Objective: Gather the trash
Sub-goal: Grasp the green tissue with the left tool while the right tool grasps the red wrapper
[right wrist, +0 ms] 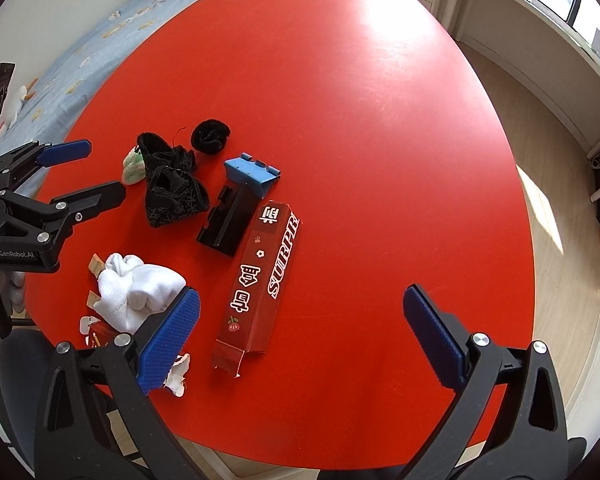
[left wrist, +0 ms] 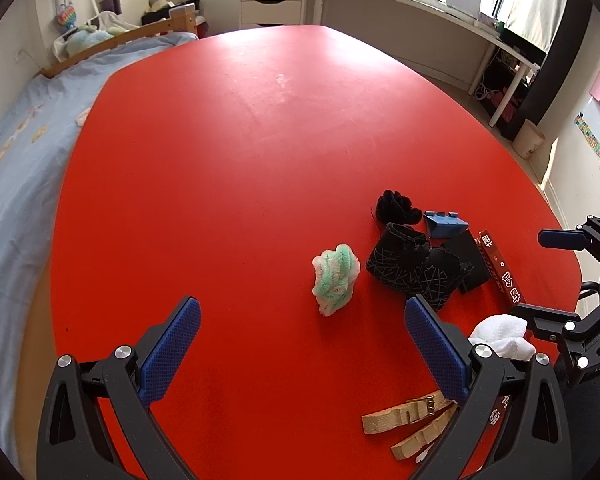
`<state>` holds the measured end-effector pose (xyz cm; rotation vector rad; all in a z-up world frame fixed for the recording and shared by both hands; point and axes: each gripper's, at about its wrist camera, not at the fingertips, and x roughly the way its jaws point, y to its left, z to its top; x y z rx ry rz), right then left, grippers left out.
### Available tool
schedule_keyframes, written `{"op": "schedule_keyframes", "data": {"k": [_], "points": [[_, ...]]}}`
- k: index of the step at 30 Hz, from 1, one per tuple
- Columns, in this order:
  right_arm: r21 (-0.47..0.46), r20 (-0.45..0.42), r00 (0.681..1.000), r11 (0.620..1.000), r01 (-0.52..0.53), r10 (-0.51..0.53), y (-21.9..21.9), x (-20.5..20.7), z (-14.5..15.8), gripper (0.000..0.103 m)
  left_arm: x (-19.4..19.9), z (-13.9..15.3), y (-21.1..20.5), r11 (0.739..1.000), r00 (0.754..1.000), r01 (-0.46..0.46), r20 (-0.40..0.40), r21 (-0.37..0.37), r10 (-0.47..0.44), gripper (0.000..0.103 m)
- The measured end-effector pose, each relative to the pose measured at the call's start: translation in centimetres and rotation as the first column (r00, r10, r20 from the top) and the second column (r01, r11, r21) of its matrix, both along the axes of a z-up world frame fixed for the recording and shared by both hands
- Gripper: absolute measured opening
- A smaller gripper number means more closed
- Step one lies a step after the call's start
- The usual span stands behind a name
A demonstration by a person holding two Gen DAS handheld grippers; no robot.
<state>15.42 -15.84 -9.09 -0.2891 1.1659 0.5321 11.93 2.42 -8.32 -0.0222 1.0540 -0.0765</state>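
Nothing looks picked up yet. All the trash lies in a bunch on the red tabletop (right wrist: 380, 120), near the person's edge, and I see no bin or bag for it, so almost the whole job is left, I think.

The left gripper (left wrist: 300, 344) has its fingers spread wide with nothing between them. The right gripper (right wrist: 300, 328) is spread wide too, and it holds nothing.

In the pile there is a long red box (right wrist: 260, 280) lying flat, a black tray (right wrist: 230, 216) just beside it, and a blue plastic piece (right wrist: 252, 172) touching the tray's far end. A black sock (right wrist: 172, 188) lies crumpled near them, with a black fuzzy ball (right wrist: 211, 136) a little farther off. A white cloth (right wrist: 140, 288) sits close to the right gripper's left finger.

The left view shows the green and white fluffy ball (left wrist: 335, 278) fully, plus two wooden pegs (left wrist: 412, 424) near the edge. The right view mostly hides both. But only the right view shows the red box whole, and a torn bit of white paper (right wrist: 177, 378) by the edge.
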Motion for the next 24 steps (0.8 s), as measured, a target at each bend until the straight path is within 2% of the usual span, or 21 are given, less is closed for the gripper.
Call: {"op": "schedule_keyframes", "data": {"k": [1,4,6,8,12,14,15,19,20,24], "points": [[0.000,-0.003,1.000,1.000,-0.002,0.002,0.1,0.0,-0.1,0.088,0.1,-0.1,-0.1,1.000,1.000,0.002,0.005,0.004,-0.002,0.097],[-0.003,-0.008,1.000,1.000,-0.006,0.006,0.3,0.0,-0.4,0.079,0.3,-0.3,-0.3,1.000,1.000,0.003,0.016,0.005,-0.003,0.096],[-0.005,-0.008,1.000,1.000,-0.016,0.016,0.6,-0.1,-0.5,0.072,0.4,-0.4,-0.5,1.000,1.000,0.011,0.015,0.004,-0.011,0.088],[-0.011,-0.003,1.000,1.000,-0.024,0.024,0.7,-0.2,-0.5,0.067,0.6,-0.5,-0.7,1.000,1.000,0.019,0.010,0.009,-0.019,0.074],[-0.008,0.006,0.999,0.999,-0.036,0.036,1.0,-0.4,-0.3,0.041,0.7,-0.7,-1.1,1.000,1.000,0.024,0.014,0.009,-0.024,0.061],[-0.007,0.007,0.999,0.999,-0.040,0.040,0.8,-0.4,-0.2,0.031,0.8,-0.5,-1.1,1.000,1.000,0.020,0.023,0.009,-0.021,0.048],[-0.004,0.007,0.999,0.999,-0.042,0.042,0.8,-0.4,-0.2,0.025,0.9,-0.5,-1.1,1.000,1.000,0.020,0.024,0.005,-0.020,0.045],[0.005,0.005,0.999,0.999,-0.043,0.043,0.6,-0.4,-0.2,0.023,1.1,-0.4,-1.4,1.000,0.999,0.026,0.028,-0.001,-0.026,0.021],[0.007,0.005,0.999,0.999,-0.045,0.045,0.4,-0.5,-0.2,0.022,1.1,-0.3,-1.4,1.000,0.999,0.028,0.026,-0.003,-0.028,0.017],[0.014,0.005,0.999,0.999,-0.048,0.048,0.0,-0.6,0.0,0.020,1.0,-0.3,-1.5,1.000,0.999,0.024,0.027,-0.011,-0.023,0.015]]}}
